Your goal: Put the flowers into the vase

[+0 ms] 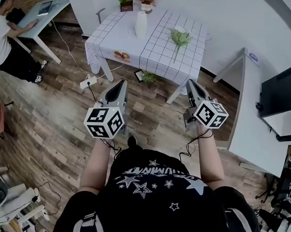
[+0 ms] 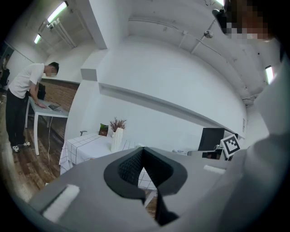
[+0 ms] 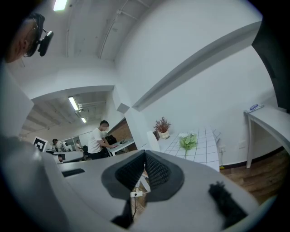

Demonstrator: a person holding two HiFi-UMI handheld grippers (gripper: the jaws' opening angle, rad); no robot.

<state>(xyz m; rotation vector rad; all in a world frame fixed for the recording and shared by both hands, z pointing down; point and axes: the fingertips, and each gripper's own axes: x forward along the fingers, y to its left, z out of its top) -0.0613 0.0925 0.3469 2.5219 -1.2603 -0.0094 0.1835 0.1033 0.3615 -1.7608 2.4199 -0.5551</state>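
Note:
A bunch of green flowers [image 1: 179, 38] lies on the checkered tablecloth of the table [image 1: 157, 52] far ahead, to the right of a tall white vase [image 1: 140, 24]. Both grippers are held over the wooden floor well short of the table. My left gripper [image 1: 118, 90] is shut and holds nothing, and so is my right gripper [image 1: 192, 87]. In the left gripper view the shut left gripper [image 2: 142, 150] points toward the vase [image 2: 117, 139]. The right gripper view has the right gripper [image 3: 145, 155] closed, with the flowers [image 3: 188, 142] and vase [image 3: 152, 140] beyond.
A pot of dried flowers [image 1: 146, 0] and a small plant box [image 1: 125, 2] stand at the table's far edge. A person [image 1: 2, 42] leans over a desk at the upper left. A white desk [image 1: 252, 127] with a monitor [image 1: 279, 90] stands on the right. A power strip [image 1: 87, 82] lies on the floor.

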